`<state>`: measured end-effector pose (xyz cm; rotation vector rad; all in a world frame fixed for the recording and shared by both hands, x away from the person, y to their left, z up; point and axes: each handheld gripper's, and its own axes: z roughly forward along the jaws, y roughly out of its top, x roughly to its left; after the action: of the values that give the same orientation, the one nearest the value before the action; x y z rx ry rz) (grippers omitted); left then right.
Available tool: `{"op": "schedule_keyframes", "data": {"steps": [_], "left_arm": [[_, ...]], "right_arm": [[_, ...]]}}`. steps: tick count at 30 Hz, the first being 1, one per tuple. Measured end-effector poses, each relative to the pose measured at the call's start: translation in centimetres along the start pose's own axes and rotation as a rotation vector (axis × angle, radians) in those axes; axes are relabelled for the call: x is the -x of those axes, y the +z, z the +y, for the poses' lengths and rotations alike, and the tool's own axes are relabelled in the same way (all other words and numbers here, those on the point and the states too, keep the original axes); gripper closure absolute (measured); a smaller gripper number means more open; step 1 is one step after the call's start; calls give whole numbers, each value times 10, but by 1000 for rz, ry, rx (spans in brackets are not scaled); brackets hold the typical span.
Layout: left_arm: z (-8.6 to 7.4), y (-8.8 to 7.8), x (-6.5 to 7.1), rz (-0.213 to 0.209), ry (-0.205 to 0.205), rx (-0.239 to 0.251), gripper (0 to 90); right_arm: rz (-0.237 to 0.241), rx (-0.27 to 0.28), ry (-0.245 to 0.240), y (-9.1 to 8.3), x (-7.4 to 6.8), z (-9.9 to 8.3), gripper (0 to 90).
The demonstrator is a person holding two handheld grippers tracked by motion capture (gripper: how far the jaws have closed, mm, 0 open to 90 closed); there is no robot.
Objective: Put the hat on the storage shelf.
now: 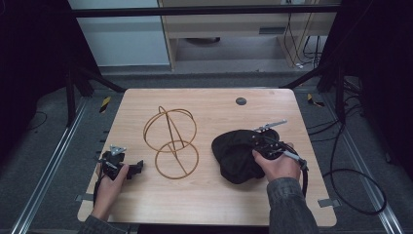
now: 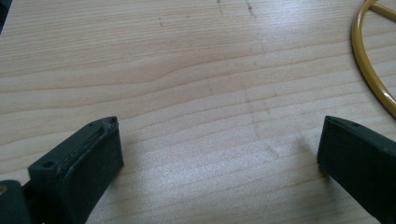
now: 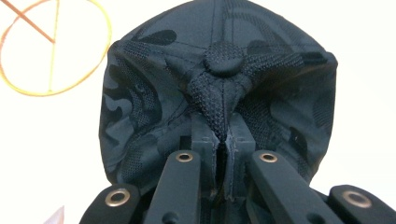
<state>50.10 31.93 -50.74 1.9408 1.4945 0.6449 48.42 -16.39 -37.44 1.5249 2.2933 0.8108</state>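
From the high view, a black cap (image 1: 235, 155) sits on the right half of the wooden table (image 1: 209, 195), with the right gripper (image 1: 258, 141) on it and a gold wire stand (image 1: 171, 141) in the middle. The left gripper (image 1: 136, 166) rests near the left edge.

Left gripper view: jaws spread wide over bare wood, nothing held.

Right gripper view: jaws pinched tight on a fold of the cap's (image 3: 224, 93) crown fabric.

cap (image 1: 236, 155): 1 | wire stand (image 1: 171, 142): 1 | tools: 2
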Motion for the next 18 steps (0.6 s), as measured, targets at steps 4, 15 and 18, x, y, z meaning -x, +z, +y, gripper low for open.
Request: {"op": "schedule_keyframes", "data": {"steps": [4, 15, 18], "left_arm": [[-2, -2, 1, -4, 4, 0, 0], [-1, -1, 3, 8, -9, 3, 0], [-1, -1, 4, 6, -8, 3, 0]], "right_arm": [[6, 5, -12, -12, -4, 9, 856], [32, 118, 1, -55, -8, 31, 856], [24, 157, 10, -67, -9, 36, 856]]}}
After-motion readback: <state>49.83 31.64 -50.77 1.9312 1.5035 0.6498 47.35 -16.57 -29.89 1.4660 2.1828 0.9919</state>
